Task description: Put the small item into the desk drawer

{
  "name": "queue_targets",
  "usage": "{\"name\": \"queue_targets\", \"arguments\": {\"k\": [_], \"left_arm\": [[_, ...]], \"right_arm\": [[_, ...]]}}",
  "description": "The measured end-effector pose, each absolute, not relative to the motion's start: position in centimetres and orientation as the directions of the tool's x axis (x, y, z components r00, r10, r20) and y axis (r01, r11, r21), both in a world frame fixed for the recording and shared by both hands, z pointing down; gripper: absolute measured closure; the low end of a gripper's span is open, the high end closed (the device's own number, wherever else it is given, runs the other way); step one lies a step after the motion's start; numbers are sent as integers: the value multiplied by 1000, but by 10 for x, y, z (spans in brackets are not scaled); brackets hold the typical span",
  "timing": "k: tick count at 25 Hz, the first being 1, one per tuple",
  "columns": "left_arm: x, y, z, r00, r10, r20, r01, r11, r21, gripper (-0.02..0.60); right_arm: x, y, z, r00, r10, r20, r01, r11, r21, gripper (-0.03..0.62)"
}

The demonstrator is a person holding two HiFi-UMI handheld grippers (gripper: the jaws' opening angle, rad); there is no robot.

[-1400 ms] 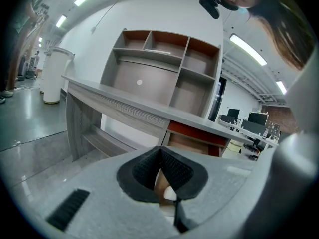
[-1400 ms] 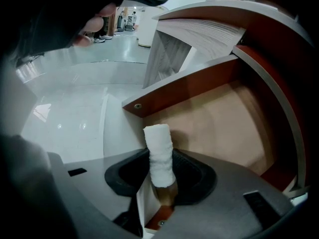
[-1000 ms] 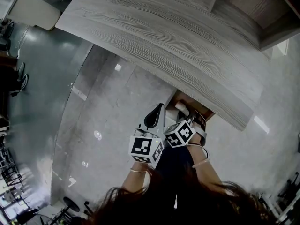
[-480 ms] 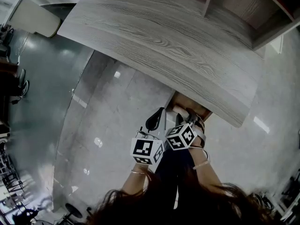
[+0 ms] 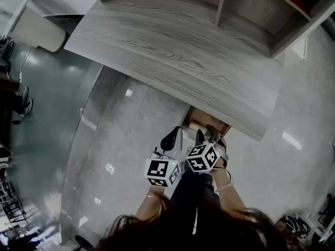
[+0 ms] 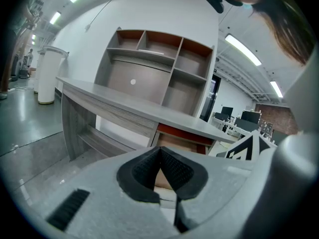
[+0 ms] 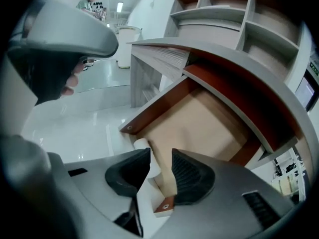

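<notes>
Grey desk (image 5: pixel 178 56), open drawer (image 7: pixel 199 118), white cylinder (image 7: pixel 143 146) at rim

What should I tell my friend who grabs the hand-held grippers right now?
Left hand-held gripper: shut, empty, beside the desk drawer.
Right hand-held gripper: open over the open desk drawer, jaws have just been closing slightly, gripping nothing.
White roll: loose at the desk drawer's front edge.
Done: item let go, it seems.
To do: check it sits inside; maybe close the desk drawer.
</notes>
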State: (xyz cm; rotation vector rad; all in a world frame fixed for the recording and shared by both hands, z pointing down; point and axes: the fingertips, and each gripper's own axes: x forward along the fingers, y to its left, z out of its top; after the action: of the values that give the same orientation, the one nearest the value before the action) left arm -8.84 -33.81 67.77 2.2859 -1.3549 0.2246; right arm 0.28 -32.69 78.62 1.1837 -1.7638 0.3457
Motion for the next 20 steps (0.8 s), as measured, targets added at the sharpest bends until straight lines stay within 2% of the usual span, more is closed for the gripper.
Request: {"name": "queue_targets", "arguments": {"k": [12, 20], "left_arm": [[-74, -313, 666, 476, -789, 387, -875, -384, 294, 566], [-56, -292, 640, 477, -792, 382, -877, -398, 271, 566]], "right_arm": [[20, -308, 737, -101, -659, 745, -869, 423, 256, 534], [35, -292, 700, -108, -706, 700, -897, 372, 237, 559]]}}
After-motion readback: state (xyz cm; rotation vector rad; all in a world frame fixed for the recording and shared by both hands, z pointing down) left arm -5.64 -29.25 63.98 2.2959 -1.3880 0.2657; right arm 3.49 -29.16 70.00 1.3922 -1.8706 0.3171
